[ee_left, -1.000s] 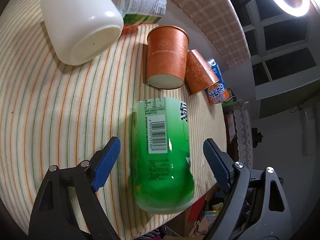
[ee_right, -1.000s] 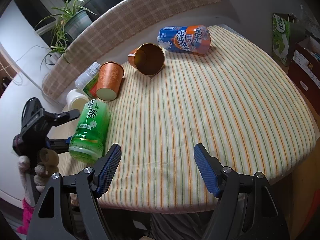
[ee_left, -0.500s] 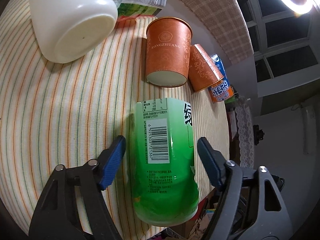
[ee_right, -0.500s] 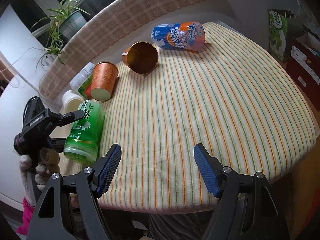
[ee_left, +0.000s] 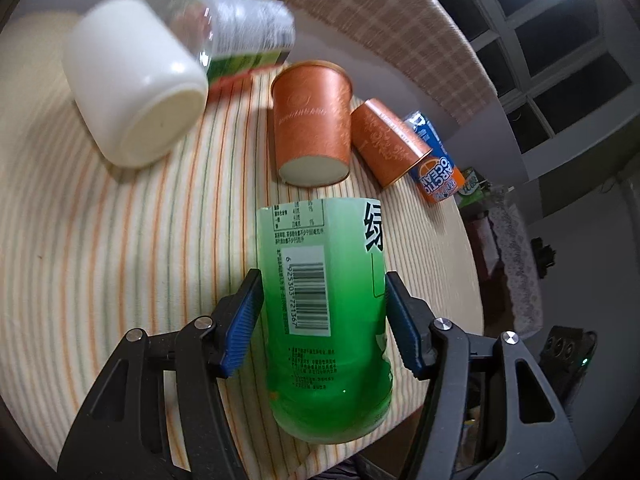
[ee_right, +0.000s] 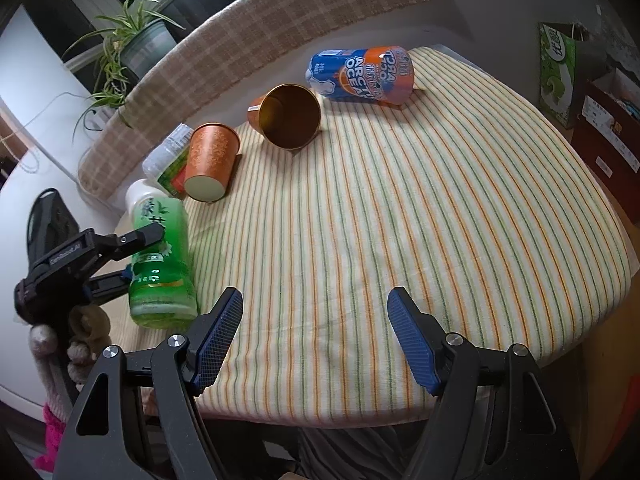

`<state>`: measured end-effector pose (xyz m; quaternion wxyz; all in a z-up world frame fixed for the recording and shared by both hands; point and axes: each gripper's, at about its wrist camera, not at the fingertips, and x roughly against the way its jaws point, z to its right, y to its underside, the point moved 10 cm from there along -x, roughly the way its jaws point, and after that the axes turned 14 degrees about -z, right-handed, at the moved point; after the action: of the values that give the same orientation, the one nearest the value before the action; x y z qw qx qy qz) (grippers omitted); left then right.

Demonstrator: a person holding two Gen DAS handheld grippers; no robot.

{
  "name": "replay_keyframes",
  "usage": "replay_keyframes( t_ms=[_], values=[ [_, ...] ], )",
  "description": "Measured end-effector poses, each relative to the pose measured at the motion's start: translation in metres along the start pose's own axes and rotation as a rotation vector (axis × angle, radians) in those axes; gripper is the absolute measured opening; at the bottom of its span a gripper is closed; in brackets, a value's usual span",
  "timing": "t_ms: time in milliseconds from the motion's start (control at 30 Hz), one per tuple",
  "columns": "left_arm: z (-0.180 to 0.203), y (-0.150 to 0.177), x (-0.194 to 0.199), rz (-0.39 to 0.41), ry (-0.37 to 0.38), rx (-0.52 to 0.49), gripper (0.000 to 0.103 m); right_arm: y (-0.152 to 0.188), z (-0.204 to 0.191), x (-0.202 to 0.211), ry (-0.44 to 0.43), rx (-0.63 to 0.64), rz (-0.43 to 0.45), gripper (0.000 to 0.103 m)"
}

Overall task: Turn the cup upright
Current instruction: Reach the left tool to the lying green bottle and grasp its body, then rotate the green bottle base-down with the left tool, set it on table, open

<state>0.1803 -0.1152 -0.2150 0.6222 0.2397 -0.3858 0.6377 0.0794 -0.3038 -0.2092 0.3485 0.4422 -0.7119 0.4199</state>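
Left gripper (ee_left: 323, 322) was closed around the green tea bottle (ee_left: 326, 320); both blue pads (ee_left: 244, 324) sat against its sides at the barcode band; bottle lay on its side near the 7 o'clock edge of the striped tablecloth (ee_right: 400, 220), its base overhanging toward the rim in the left wrist view.

Right gripper (ee_right: 314, 338) hung over the 6 o'clock edge, jaws wide apart, holding nothing; the open stretch of cloth from centre out to 3 o'clock was bare.

Task cups: nearer orange paper cup (ee_right: 211, 160) lay on its side at 10 o'clock, white base facing the bottle, close to the bottle's cap but apart from it; second orange paper cup (ee_right: 289, 116) lay at 12 o'clock, open mouth toward the right camera.

Clutter: clear plastic bottle (ee_right: 170, 162) just behind the nearer cup; white jar (ee_left: 134, 80) on its side at the far-left rim, seen from the left wrist; Arctic Ocean can (ee_right: 362, 74) on its side at 1 o'clock, just beside the second cup; checked sofa back (ee_right: 260, 28) close along the far edge.
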Motion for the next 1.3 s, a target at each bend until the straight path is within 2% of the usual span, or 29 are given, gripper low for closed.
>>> replay_keyframes(
  t_ms=[167, 500, 700, 967, 1067, 1300],
  values=[
    [0.010, 0.006, 0.014, 0.069, -0.080, -0.077, 0.060, 0.001, -0.005, -0.003, 0.000, 0.012, -0.007, 0.075],
    [0.031, 0.009, 0.030, 0.156, -0.172, -0.192, 0.057, 0.002, -0.007, -0.003, 0.005, 0.015, -0.006, 0.075],
    [0.036, 0.008, 0.033, 0.187, -0.217, -0.217, 0.057, 0.002, -0.008, -0.002, 0.006, 0.014, -0.004, 0.075],
    [0.037, -0.004, 0.038, 0.285, -0.335, -0.282, 0.057, 0.004, -0.006, -0.002, 0.004, 0.013, -0.006, 0.075],
    [0.035, -0.005, 0.033, 0.293, -0.359, -0.296, 0.057, 0.006, -0.005, -0.002, 0.002, 0.014, -0.009, 0.075],
    [0.035, 0.007, 0.029, 0.272, -0.354, -0.314, 0.057, 0.005, -0.005, -0.001, 0.004, 0.013, -0.004, 0.075]
  ],
)
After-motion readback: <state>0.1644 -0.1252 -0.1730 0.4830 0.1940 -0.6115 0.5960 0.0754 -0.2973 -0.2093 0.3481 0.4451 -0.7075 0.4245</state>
